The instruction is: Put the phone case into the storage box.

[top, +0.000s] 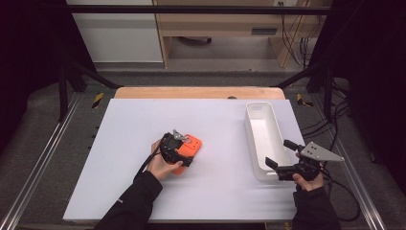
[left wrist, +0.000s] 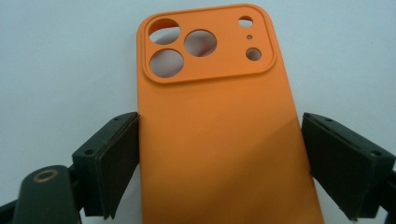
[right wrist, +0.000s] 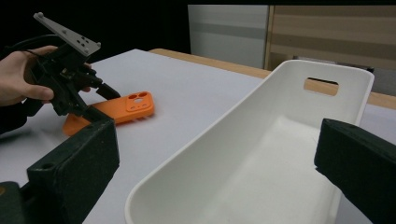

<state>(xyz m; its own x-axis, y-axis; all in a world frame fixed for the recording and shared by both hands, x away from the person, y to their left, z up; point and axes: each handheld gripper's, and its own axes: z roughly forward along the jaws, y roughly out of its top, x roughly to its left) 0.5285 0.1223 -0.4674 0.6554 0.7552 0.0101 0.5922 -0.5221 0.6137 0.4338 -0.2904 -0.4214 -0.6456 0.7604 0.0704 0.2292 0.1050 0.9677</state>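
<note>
Left gripper (top: 184,155) sits low and left of centre in the high view, over the near end of an orange phone case (top: 189,152) that lies flat on the white table (top: 129,143). Seen through the left gripper view, the case (left wrist: 219,140) runs up the middle of the frame with its camera cut-outs toward the top, and the two black jaws stand on either side of its long edges: the left pad (left wrist: 114,163) touches or all but touches the edge, while the right pad (left wrist: 336,161) stands just clear of it, so the jaws straddle the case without clamping it. Right gripper (top: 277,167) is at the lower right of the high view, held in the person's hand at the near end of a long white bin (top: 275,127), its jaws spread wide with nothing between the pads. From the right gripper view, the bin (right wrist: 201,158) fills the centre and right of the frame with a handle slot in its far wall, and the case (right wrist: 121,109) lies at the left, well apart from the bin, with the left gripper (right wrist: 88,98) over its near end.
</note>
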